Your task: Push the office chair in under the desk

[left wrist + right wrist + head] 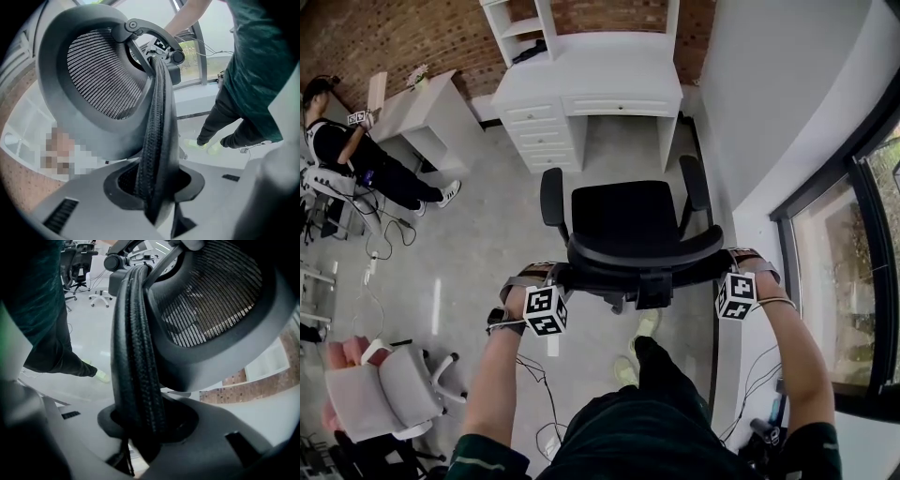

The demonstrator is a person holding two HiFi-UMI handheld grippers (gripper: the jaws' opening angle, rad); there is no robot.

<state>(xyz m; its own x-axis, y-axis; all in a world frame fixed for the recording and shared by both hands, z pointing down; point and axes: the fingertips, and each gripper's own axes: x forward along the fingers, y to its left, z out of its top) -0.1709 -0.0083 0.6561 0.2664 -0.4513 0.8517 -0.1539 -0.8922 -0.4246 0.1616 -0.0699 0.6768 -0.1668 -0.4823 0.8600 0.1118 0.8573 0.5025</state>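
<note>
Both tongs are clamped on the office chair (628, 225). The left tongs (157, 190) pinch the padded rim of the backrest (157, 117) on its left side and the right tongs (140, 427) do the same on the right. So neither is gaping, both are holding chair.

The seat points away from the person, straight at the white table (609, 80). The chair sits out on the open floor (469, 244), well short of the table, with nothing under the top yet. I'd call it mid-push with a fair stretch left.

How I'd do it clean, imo:
- Push evenly from both sides so the chair doesn't veer.
- Aim the seat at the gap (623, 141) between the drawer stack (542, 136) and the table's right side panel (667, 141).
- The armrests (551, 199) look nearly as wide as that gap, so line up first and go slow at the end.
- The grip is only on a rim, so use steady pressure rather than a shove, or the tongs could slip off.
- Mind the cables (539, 375) near the feet.
</note>
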